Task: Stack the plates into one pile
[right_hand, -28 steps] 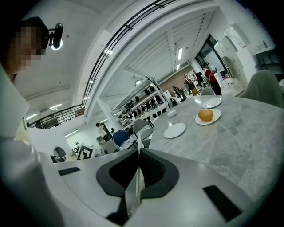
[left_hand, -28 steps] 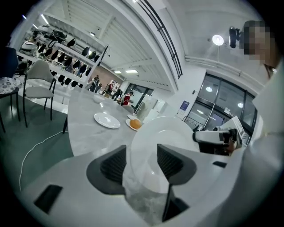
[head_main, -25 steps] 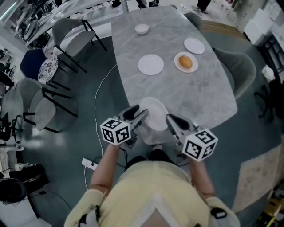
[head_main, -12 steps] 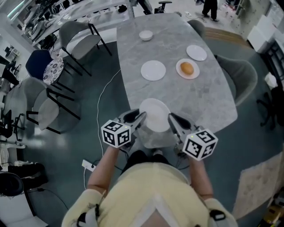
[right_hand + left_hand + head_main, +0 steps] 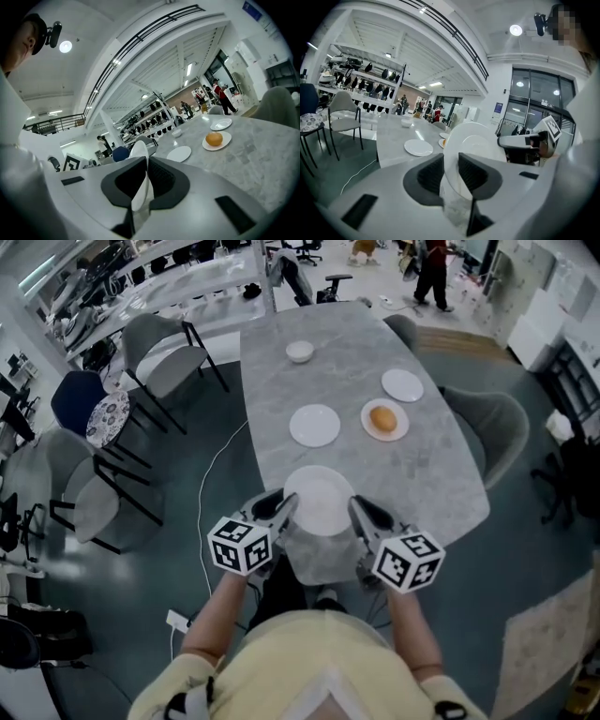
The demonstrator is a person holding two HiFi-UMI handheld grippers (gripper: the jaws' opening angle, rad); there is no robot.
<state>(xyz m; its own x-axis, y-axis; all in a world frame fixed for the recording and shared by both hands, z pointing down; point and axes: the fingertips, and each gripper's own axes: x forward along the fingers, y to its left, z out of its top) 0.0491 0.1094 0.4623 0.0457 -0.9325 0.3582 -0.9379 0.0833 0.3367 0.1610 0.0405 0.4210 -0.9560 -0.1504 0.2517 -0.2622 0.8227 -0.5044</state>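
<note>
The table (image 5: 441, 465) has its near end partly covered by the held plate (image 5: 321, 501). The right gripper (image 5: 359, 515) clamps one rim, and the left gripper (image 5: 281, 512) has its jaws closing on the opposite rim. A far plate (image 5: 385, 420) carries an orange round item (image 5: 382, 417). The inside of the bowl (image 5: 300, 352) is too small to read.

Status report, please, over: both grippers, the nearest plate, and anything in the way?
Left gripper jaws closing on near plate, left rim. Right gripper shut on its right rim. Orange sits on one far plate.
</note>
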